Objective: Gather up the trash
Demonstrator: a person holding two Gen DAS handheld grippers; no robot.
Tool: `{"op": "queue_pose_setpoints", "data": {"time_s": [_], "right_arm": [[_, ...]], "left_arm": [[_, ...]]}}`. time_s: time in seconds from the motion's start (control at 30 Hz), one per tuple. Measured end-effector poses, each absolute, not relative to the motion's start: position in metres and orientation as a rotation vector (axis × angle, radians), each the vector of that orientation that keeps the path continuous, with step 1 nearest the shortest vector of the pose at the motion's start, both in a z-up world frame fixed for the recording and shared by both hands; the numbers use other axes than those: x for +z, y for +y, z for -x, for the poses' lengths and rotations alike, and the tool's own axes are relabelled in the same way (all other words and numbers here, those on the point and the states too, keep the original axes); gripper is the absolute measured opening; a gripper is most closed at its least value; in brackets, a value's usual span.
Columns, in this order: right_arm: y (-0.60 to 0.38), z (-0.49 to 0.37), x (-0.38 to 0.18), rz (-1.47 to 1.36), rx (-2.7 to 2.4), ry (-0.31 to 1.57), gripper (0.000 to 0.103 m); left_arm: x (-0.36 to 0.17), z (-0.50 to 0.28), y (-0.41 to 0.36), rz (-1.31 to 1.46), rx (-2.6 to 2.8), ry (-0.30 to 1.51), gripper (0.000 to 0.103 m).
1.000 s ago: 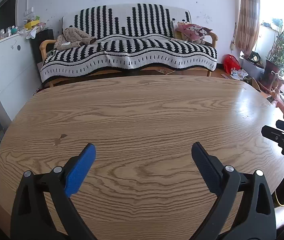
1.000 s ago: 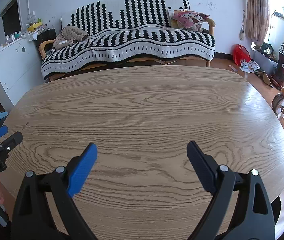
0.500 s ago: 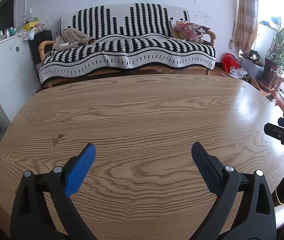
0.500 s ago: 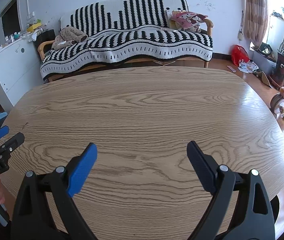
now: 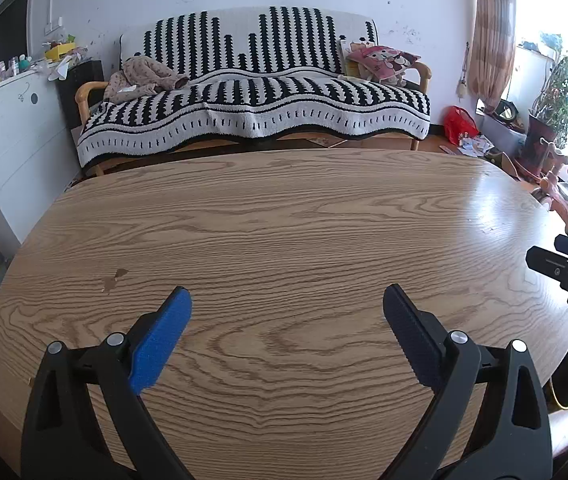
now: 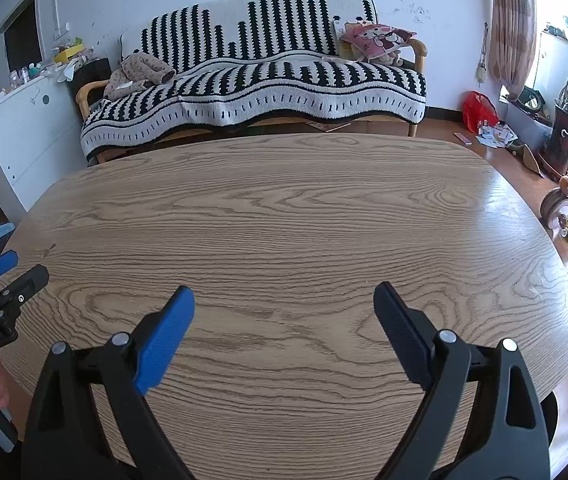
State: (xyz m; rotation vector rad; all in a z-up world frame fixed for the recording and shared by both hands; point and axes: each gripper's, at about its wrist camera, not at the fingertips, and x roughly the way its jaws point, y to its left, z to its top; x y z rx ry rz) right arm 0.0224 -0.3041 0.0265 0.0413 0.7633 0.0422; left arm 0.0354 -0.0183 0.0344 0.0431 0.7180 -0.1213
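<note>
Both grippers barely shifted, left gripper [image 5: 287, 340] and right gripper [image 6: 284, 334] fingers apart above table [image 5: 284, 220]

The tabletop [image 5: 284, 240] is a wood-grain oval with rounded ends, light oak in colour, with a strong swirling grain near its front edge. Its right end shines with glare from the window. A small dark chip or stain [image 5: 113, 278] marks the surface toward the left end; the right wrist view shows it as a faint dark fleck [image 6: 49, 249] near the left rim.
</note>
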Motion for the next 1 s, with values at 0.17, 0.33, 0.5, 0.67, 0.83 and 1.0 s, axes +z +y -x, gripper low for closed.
{"op": "queue_pose_setpoints", "data": {"time_s": [0.17,0.33,0.5,0.67,0.83,1.0], "right_arm": [[-0.3055,-0.0221,0.0273,-0.040,0.042,0.763,0.088],[-0.3058,-0.0221,0.0280,-0.039,0.042,0.762,0.088],[-0.3053,-0.0223,0.0278,-0.040,0.042,0.763,0.088],[-0.3072,-0.0215,0.0279,-0.039,0.043,0.763,0.088],[-0.3062,-0.0218,0.0279,-0.039,0.042,0.762,0.088],[-0.3063,-0.0222,0.0284,-0.038,0.042,0.763,0.088]], "left_arm": [[0.0344,-0.0358,-0.0181,-0.046,-0.124,0.719,0.093],[0.0345,-0.0364,-0.0174,-0.044,-0.123,0.719,0.094],[0.0345,-0.0359,-0.0181,-0.044,-0.124,0.721,0.093],[0.0340,-0.0357,-0.0190,-0.043,-0.130,0.725,0.093],[0.0340,-0.0358,-0.0188,-0.042,-0.129,0.725,0.093],[0.0332,-0.0351,-0.0206,-0.043,-0.129,0.727,0.093]]}}
